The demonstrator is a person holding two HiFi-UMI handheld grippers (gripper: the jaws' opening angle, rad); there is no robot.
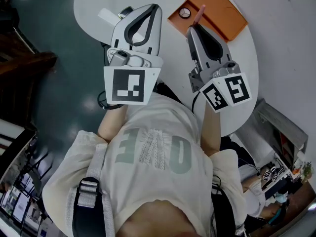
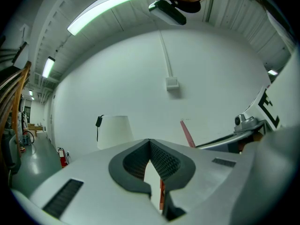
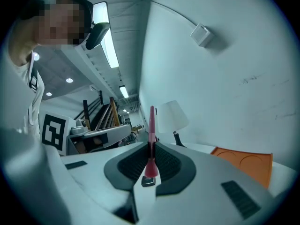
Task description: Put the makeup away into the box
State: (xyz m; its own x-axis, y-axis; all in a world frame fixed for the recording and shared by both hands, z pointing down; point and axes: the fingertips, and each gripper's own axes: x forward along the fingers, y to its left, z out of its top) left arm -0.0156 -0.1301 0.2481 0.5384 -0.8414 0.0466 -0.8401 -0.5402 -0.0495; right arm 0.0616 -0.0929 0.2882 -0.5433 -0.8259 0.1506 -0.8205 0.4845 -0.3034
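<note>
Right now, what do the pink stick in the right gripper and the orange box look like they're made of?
Pink makeup stick, clamped in the right gripper: probably plastic, smooth with a faint sheen, evenly coloured. Orange box: matte, flat colour, round recesses pressed into it; plastic or coated card, I cannot tell which.

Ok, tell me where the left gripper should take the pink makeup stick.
Probably the bare shaft of the pink makeup stick beyond the right gripper, approached from the side, across its length: the flared end is clamped in its jaws, so only the shaft is free. Open the shut left gripper first.
</note>
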